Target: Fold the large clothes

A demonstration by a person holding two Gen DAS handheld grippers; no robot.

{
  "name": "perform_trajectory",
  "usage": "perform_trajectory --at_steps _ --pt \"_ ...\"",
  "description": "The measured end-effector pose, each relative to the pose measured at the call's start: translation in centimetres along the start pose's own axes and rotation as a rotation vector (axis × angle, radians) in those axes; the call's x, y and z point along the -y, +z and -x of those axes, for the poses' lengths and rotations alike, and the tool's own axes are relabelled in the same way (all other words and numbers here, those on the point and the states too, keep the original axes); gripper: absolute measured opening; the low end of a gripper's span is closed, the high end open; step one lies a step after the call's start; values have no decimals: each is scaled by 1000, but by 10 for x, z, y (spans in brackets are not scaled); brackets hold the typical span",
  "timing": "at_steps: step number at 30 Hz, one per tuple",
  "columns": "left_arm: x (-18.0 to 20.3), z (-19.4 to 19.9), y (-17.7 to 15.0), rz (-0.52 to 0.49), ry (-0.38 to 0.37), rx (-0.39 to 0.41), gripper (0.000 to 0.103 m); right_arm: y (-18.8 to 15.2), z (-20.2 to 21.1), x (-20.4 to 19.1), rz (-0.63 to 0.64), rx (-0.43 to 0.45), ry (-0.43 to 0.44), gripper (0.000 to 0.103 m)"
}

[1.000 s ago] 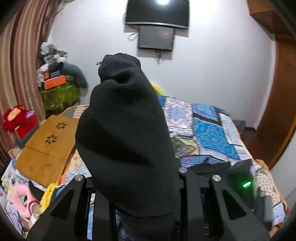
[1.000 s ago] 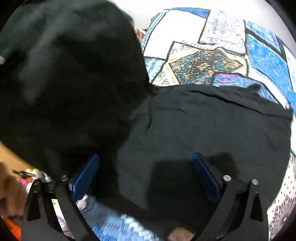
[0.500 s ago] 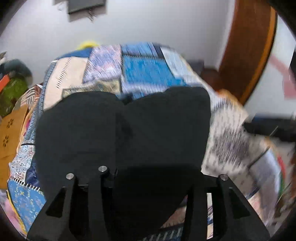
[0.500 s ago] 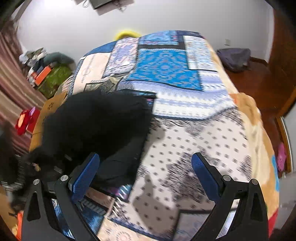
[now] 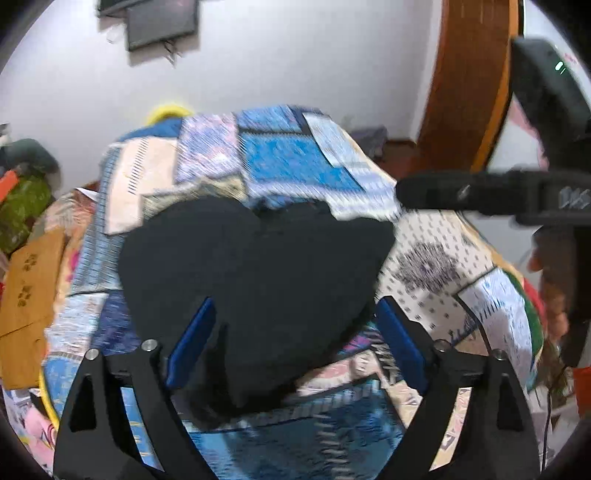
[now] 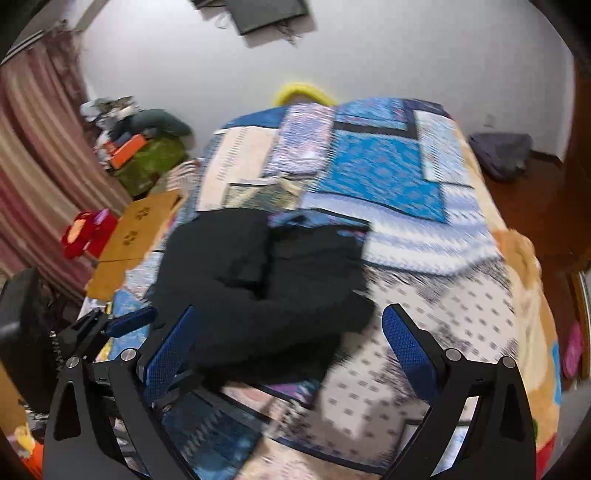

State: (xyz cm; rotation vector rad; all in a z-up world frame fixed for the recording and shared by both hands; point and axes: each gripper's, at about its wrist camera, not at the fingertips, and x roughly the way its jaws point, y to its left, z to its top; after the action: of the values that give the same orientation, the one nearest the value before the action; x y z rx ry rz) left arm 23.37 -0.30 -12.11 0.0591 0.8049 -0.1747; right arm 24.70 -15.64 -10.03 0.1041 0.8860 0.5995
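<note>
One black garment (image 5: 258,280) lies bunched in a loose heap on the bed (image 6: 461,295), on top of a patchwork bedspread (image 6: 376,173) of blue, white and patterned squares. It sits toward the left half of the bed, with bare bedspread well out to its right. In the right wrist view its layers overlap unevenly, one fold lying over another; both views are motion-blurred, so finer creases cannot be made out.

Two grippers show. The left hand-held gripper (image 5: 295,332) has its blue-padded fingers (image 5: 192,343) spread wide, one on each side of the near end of the garment; whether the pads touch the cloth cannot be told. The right hand-held gripper (image 6: 291,343) is likewise spread wide with nothing between its fingers, the garment's near edge lying just ahead of its left pad. The left one also appears at the left edge of the right wrist view (image 6: 110,325).

No container with visible contents can be picked out. Beside the bed on the left lie one tan board (image 6: 129,236) with cut-out flower shapes, one red soft item (image 6: 85,232), and a pile of clutter (image 6: 140,147) against the wall, next to a striped curtain (image 6: 40,155). Two dark screens (image 5: 159,22) hang on the white wall.
</note>
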Motion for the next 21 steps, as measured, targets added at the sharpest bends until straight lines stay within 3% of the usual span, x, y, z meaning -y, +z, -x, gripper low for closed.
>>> perform_trajectory --at_steps 4,10,15,17,21 --pt "-29 10 4 35 88 32 96 6 -22 -24 49 -10 39 99" --pt "-75 -32 -16 206 120 -93 96 -13 -63 -19 36 -96 25 99" --pt "-83 -57 -48 335 -11 -126 98 -47 -88 21 -31 -197 -34 99" --pt "-82 -59 -55 358 -12 -123 103 -59 -94 38 -76 -236 -34 100" --pt "-83 -58 -53 370 -27 -134 103 -62 -90 53 -150 -269 23 100"
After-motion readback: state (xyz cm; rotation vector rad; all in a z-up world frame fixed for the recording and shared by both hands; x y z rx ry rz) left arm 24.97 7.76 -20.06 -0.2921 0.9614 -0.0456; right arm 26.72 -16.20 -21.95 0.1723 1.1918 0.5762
